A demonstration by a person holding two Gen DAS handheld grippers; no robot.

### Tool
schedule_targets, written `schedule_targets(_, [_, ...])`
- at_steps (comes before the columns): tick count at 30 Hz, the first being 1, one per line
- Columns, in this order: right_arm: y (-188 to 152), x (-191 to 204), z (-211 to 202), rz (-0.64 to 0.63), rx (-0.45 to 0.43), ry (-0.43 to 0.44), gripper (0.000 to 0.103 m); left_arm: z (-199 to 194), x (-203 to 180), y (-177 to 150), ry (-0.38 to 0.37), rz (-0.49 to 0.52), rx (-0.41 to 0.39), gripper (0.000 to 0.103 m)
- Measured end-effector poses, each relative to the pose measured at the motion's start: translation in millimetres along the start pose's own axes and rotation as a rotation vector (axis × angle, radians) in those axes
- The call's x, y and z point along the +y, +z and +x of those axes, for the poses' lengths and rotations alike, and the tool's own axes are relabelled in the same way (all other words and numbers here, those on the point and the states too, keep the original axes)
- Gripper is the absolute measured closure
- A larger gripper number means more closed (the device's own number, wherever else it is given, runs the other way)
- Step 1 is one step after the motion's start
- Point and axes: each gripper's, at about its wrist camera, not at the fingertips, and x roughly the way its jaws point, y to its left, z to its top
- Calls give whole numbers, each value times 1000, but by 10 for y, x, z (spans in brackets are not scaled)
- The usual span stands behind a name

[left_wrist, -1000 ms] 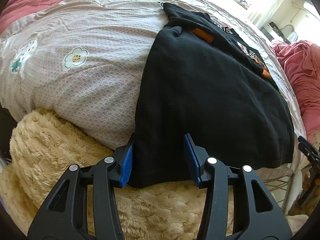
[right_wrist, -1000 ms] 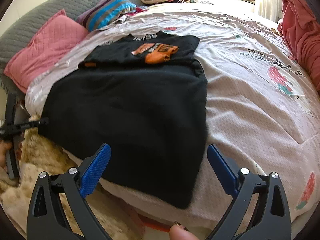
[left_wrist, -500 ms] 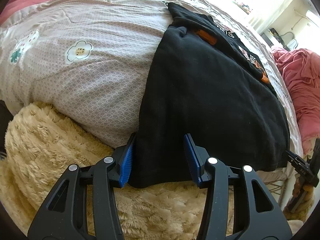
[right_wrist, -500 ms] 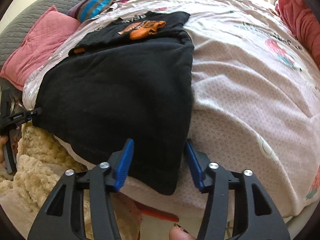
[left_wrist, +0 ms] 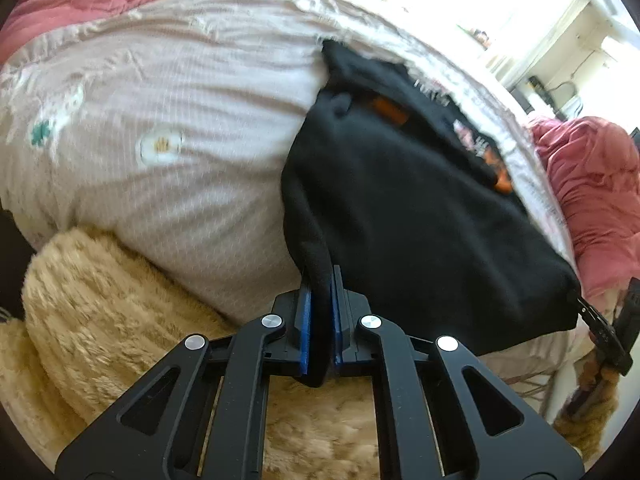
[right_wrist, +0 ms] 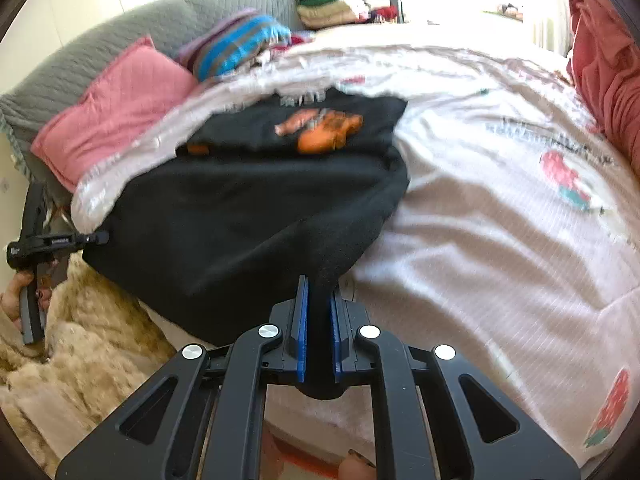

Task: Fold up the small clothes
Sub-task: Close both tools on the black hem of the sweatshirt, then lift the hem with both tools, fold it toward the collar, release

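A black garment (left_wrist: 416,216) with an orange print lies half folded on the bed; it also shows in the right wrist view (right_wrist: 240,220). My left gripper (left_wrist: 320,280) is shut on the garment's near left bottom corner, cloth bunched between the blue pads. My right gripper (right_wrist: 318,292) is shut on the near right bottom corner. Each gripper shows in the other's view at the far corner, the right gripper (left_wrist: 600,320) and the left gripper (right_wrist: 100,237). The hem is lifted off the bed edge.
The bed has a pale patterned quilt (left_wrist: 180,120). A beige fluffy blanket (left_wrist: 100,300) lies below the bed edge. A pink pillow (right_wrist: 116,108), a striped pillow (right_wrist: 236,46) and stacked clothes (right_wrist: 332,6) sit at the head. A red blanket (left_wrist: 592,184) lies at the far side.
Both grippers have closed on the garment's bottom corners and raised them a little. One second ago both were open around the hem.
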Motion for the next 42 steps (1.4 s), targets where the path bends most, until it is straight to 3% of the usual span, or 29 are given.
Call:
schedule_targets(8, [354, -37, -225, -6, -160, 6, 95, -333, -139, 324, -62, 12, -82, 101])
schedule_targets(19, [732, -184, -332, 32, -277, -12, 95, -608, -265, 867, -71, 9, -188, 101])
schedule_targets(31, [1141, -329, -226, 83, -345, -44, 95, -583, -481, 1361, -35, 52, -252, 101])
schedule_targets(42, [1481, -443, 14, 82, -351, -86, 95, -414, -641, 1741, 2, 102, -278, 101])
